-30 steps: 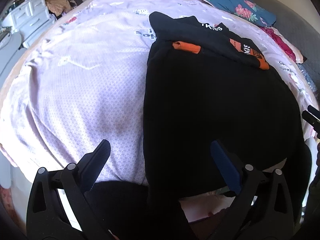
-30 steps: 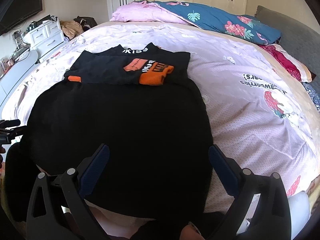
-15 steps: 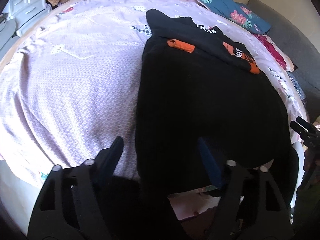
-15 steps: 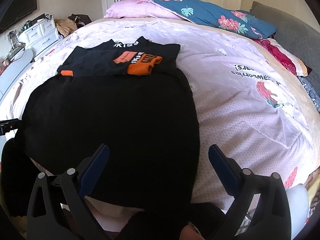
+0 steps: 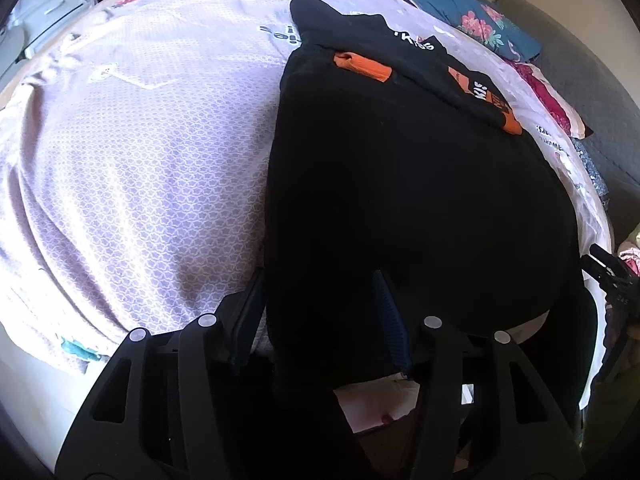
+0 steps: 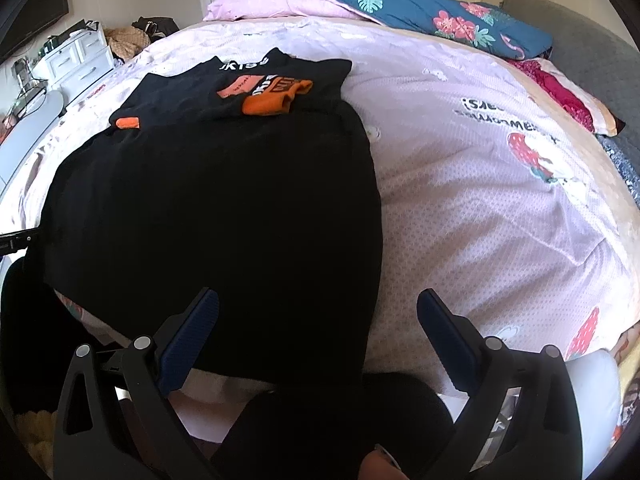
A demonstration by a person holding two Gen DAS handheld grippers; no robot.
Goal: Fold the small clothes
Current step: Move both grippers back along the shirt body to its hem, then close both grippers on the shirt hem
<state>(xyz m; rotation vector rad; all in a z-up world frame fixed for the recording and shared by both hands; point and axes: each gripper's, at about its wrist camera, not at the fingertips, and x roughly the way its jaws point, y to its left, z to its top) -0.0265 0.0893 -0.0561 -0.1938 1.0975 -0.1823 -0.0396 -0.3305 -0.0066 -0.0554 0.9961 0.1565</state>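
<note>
**Tongs at the near hem of the black garment**

Your left tongs (image 5: 320, 312) sit at the near edge of the bed (image 5: 140, 160), closed part of the way around the left near corner of the black garment (image 5: 400, 200). The cloth fills the gap between the two fingers, but the left wrist view is too dark there for you to tell whether the pads actually pinch it.

Your right tongs (image 6: 318, 324) are spread wide and hold nothing. They straddle the garment's right near corner, where the hem hangs over the bed's near edge.

The black garment lies flat on the pink bedspread (image 6: 500, 200), running from the near edge toward the middle of the bed.

Just beyond its far end lies a folded black top with orange patches (image 6: 248, 84) and white lettering, overlapping the far end of the big garment.

At the bed's far edge rest a pink pillow (image 6: 272, 2) and a blue floral pillow (image 6: 420, 12). A white drawer unit (image 6: 76, 58) stands off the bed's far left corner.
</note>
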